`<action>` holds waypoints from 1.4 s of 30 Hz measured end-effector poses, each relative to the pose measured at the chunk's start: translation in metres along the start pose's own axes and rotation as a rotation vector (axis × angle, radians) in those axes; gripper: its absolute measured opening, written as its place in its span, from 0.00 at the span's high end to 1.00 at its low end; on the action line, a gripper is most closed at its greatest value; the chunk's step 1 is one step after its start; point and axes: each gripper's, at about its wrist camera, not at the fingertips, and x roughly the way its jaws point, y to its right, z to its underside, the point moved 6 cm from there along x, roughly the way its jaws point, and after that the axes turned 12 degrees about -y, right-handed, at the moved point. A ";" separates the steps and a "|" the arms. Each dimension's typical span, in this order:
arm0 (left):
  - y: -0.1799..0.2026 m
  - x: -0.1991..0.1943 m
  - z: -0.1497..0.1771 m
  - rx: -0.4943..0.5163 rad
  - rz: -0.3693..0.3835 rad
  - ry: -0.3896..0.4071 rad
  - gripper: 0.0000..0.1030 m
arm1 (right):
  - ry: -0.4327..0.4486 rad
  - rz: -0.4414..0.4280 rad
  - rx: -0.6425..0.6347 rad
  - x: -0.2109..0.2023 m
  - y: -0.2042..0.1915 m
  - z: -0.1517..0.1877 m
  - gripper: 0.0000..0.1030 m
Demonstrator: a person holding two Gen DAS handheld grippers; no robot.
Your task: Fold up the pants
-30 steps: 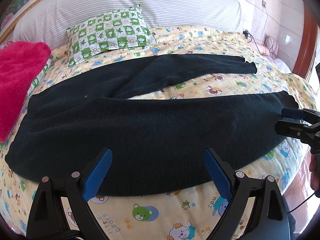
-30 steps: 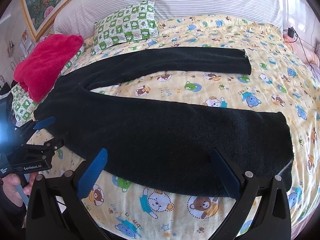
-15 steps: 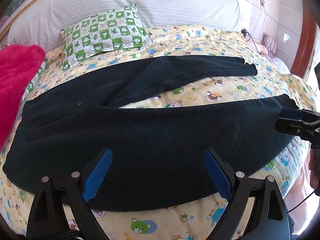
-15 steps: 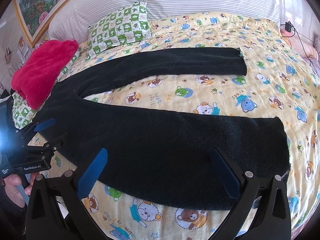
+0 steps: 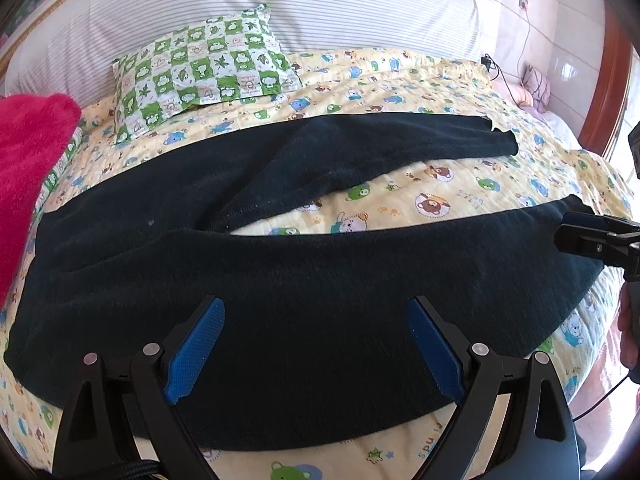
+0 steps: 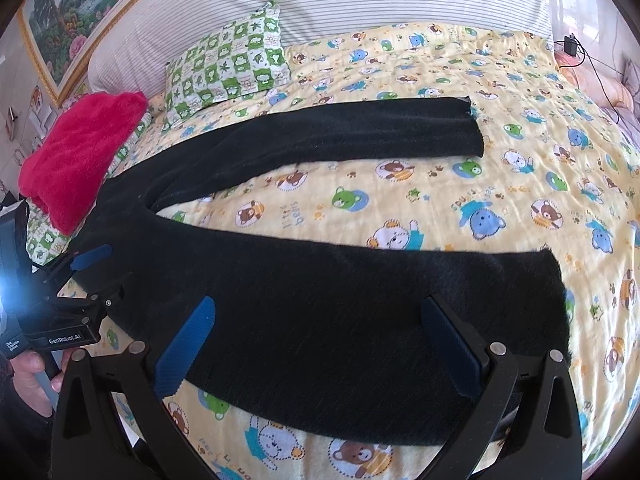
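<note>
- On the bed (image 6: pixel 520 128), black pants (image 6: pixel 320 320) lie flat, legs splayed toward 3 o'clock.
- Left hand-held gripper (image 5: pixel 316 344) and right hand-held gripper (image 6: pixel 320 344) hover wide open, empty.
- Folding seems unstarted; next, pinch the near leg and carry it toward 12 o'clock.

Matt fuzzy knit pants (image 5: pixel 320 280), printed cotton-like sheet (image 6: pixel 520 160), fluffy red blanket (image 6: pixel 80 160)

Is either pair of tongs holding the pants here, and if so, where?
No. Both the left tongs and the right tongs are open above the near leg of the pants, gripping nothing.
</note>
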 end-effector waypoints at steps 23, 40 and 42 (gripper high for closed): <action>-0.013 0.027 -0.085 0.127 -0.022 -0.009 0.09 | 0.017 0.007 0.053 0.005 0.055 -0.091 0.00; -0.016 0.082 -0.169 0.295 0.041 -0.094 0.09 | -0.037 0.034 0.099 0.036 0.111 -0.171 0.17; -0.015 0.089 -0.179 0.327 0.074 -0.111 0.09 | -0.053 0.041 0.099 0.043 0.115 -0.176 0.18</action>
